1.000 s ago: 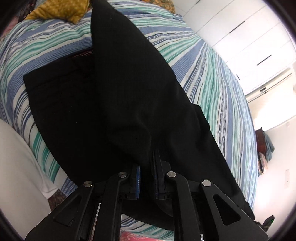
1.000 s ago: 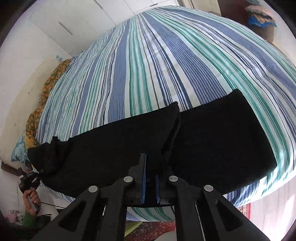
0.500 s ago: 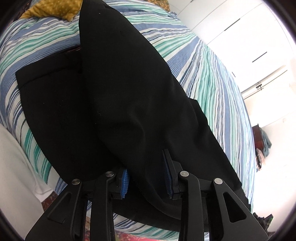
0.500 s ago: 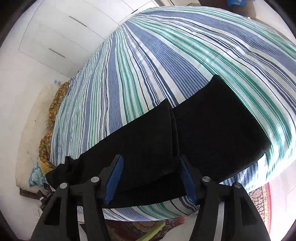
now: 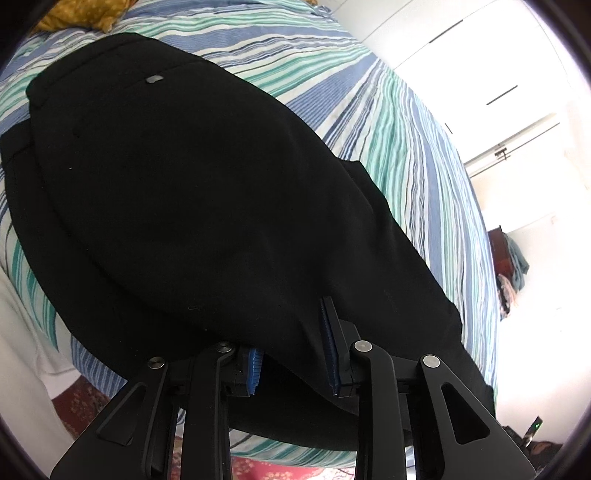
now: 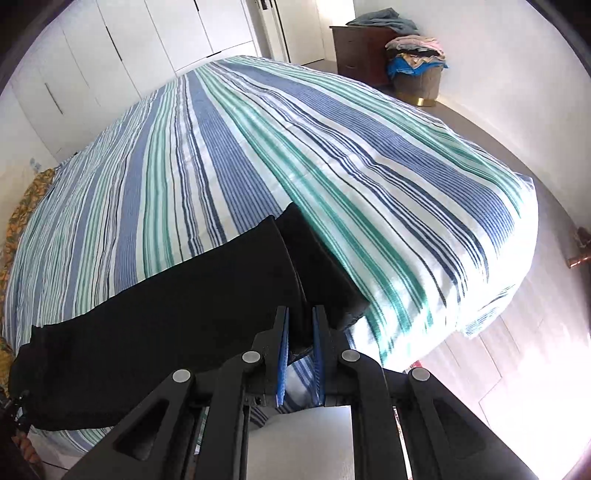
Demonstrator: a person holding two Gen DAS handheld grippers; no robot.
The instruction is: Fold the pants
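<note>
Black pants [image 5: 207,206] lie on the striped bed, one leg folded over the other, waistband at the far left in the left wrist view. My left gripper [image 5: 291,347] is open, its blue pads astride the near edge of the top layer. In the right wrist view the pants [image 6: 177,306] stretch to the left along the bed's near edge. My right gripper [image 6: 300,332] has its jaws close together, shut on the pants' leg-end fabric at the near edge of the bed.
The bed [image 6: 332,147] has a blue, green and white striped cover. A yellow pillow [image 5: 85,14] lies at its head. White wardrobes [image 6: 110,55] stand behind. A wooden dresser [image 6: 362,48] and a laundry basket [image 6: 417,74] stand at the far right.
The left gripper opened and the lifted leg dropped flat onto the other. The right gripper opened, moved to the leg ends, then closed on the fabric there.
</note>
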